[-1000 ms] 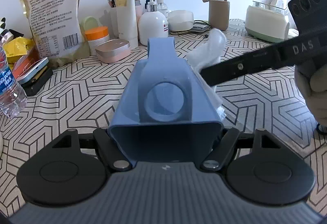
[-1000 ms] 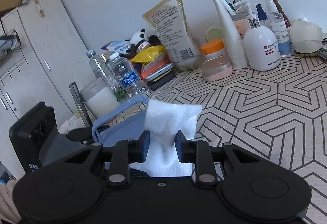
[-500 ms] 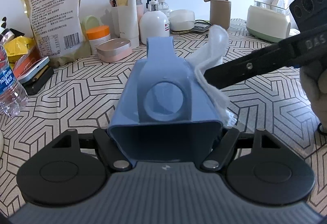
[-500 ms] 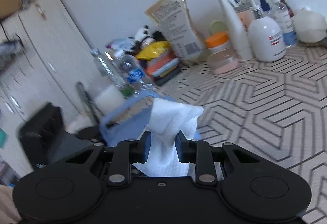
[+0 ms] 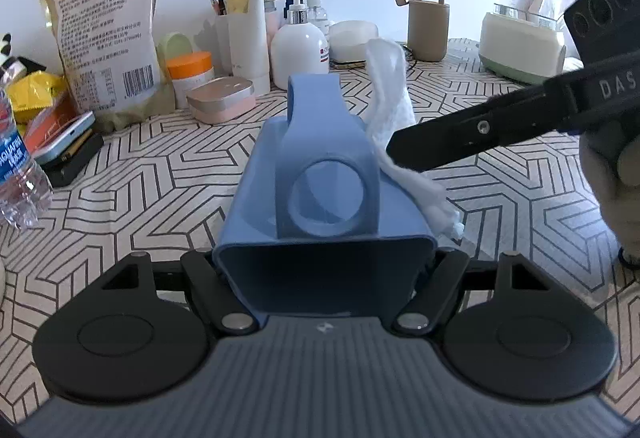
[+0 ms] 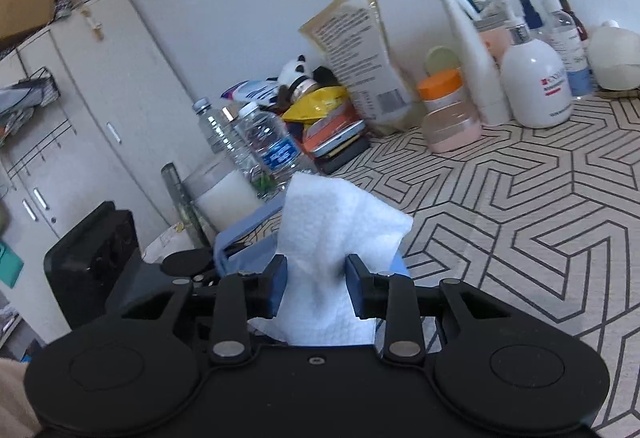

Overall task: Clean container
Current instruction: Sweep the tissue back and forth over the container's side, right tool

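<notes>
Left gripper (image 5: pixel 324 278) has its jaws clamped on the wide end of the blue container (image 5: pixel 320 194), one on each side wall, holding it lying on its side above the desk (image 5: pixel 160 174) with its open end toward my camera. There's a round ring molded on its upper face and a tab sticking out the far end.

Right gripper (image 6: pixel 316 286) has a white wipe (image 6: pixel 332 238) bunched between its jaws. They've just been easing apart a bit, but the wipe still fills the gap and stands up out of it, so I'd call it pinched. From the left camera, that gripper comes in from the right as a black bar, and the wipe (image 5: pixel 394 110) is pressed against the container's right side wall, draping down along it. A gloved hand (image 5: pixel 616 190) holds that gripper at the frame's edge.

Further out on the patterned desk: a white pump bottle (image 5: pixel 298 46), an orange-lidded jar (image 5: pixel 190 72), a pink tin (image 5: pixel 222 98), a big foil pouch (image 5: pixel 106 34), a water bottle (image 5: pixel 18 174) on the left, and a glass kettle (image 5: pixel 524 18) on the right by the wall.
</notes>
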`<state>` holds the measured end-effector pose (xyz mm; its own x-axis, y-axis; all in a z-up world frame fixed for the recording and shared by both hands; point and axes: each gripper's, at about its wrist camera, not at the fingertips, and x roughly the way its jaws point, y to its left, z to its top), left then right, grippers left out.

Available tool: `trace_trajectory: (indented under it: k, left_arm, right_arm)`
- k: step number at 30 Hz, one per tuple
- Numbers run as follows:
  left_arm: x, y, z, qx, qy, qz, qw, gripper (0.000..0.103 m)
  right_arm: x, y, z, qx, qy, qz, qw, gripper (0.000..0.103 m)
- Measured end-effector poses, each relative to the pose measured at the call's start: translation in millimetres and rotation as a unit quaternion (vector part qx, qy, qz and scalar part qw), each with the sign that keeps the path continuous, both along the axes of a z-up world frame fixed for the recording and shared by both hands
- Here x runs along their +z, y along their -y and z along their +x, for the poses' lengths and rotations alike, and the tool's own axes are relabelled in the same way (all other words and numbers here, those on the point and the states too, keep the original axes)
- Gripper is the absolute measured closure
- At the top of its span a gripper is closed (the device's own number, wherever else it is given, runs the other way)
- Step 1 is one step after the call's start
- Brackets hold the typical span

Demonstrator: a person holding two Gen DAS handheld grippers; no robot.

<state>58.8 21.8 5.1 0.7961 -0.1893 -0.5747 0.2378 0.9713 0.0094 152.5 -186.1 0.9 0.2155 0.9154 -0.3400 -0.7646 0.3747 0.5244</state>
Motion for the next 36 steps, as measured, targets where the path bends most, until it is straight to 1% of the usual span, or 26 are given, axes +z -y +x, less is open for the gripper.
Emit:
trace_trajectory:
  k: [3, 11, 13, 14, 17, 22, 28, 29, 31, 32, 33, 35, 36]
  left_arm:
    - [-0.1, 1.8, 0.1, 0.0, 0.001, 0.006, 1.0, 0.029]
    - [-0.6, -1.1, 2.2, 0.006, -0.001, -0.001, 1.0, 0.029]
    - [-0.7, -3.8, 3.2, 0.01, -0.004, -0.009, 0.9999, 0.029]
    - [-0.7, -3.0, 3.0, 0.01, -0.003, -0.006, 0.9999, 0.029]
    - [-0.9, -0.3, 2.4, 0.009, 0.0, 0.003, 1.0, 0.029]
    - [-1.1, -3.3, 3.5, 0.01, -0.004, -0.006, 0.9999, 0.029]
    - [-1.8, -3.0, 5.0, 0.013, -0.009, -0.003, 0.9999, 0.029]
    - [-1.9, -3.2, 5.0, 0.013, -0.009, -0.003, 0.9999, 0.029]
    - [-2.0, -3.8, 5.2, 0.014, -0.01, -0.005, 0.9998, 0.029]
    - [-2.1, -4.1, 5.4, 0.015, -0.011, -0.006, 0.9998, 0.029]
    - [-2.1, -4.3, 5.5, 0.016, -0.011, -0.006, 0.9998, 0.029]
    - [-2.1, -3.9, 5.7, 0.017, -0.011, -0.004, 0.9998, 0.029]
    - [-2.1, -3.8, 5.8, 0.017, -0.011, -0.004, 0.9998, 0.029]
  right_arm:
    - [0.1, -0.8, -1.8, -0.005, 0.004, -0.002, 1.0, 0.067]
    - [2.8, -1.4, -6.1, -0.007, 0.014, -0.012, 1.0, 0.066]
    - [1.6, -3.1, -4.3, -0.01, 0.015, -0.011, 1.0, 0.063]
    - [0.5, -4.0, -2.8, -0.013, 0.014, -0.01, 1.0, 0.057]
    - [-1.1, -2.5, -0.1, -0.015, 0.003, -0.008, 1.0, 0.057]
    - [-0.8, -2.3, -1.1, -0.015, 0.007, -0.011, 1.0, 0.057]
    - [-2.0, -3.2, -2.0, -0.019, 0.01, -0.025, 0.999, 0.057]
    - [-1.3, -4.0, -3.4, -0.017, 0.017, -0.031, 0.999, 0.057]
    - [0.2, -7.6, -9.0, -0.014, 0.042, -0.054, 0.998, 0.057]
    - [-0.2, -9.6, -10.6, -0.011, 0.046, -0.061, 0.997, 0.06]
    - [-0.6, -11.4, -12.1, -0.008, 0.05, -0.067, 0.996, 0.064]
    - [-2.0, -13.8, -12.4, 0.001, 0.045, -0.065, 0.997, 0.069]
    - [-2.3, -14.5, -12.5, 0.002, 0.047, -0.067, 0.997, 0.069]
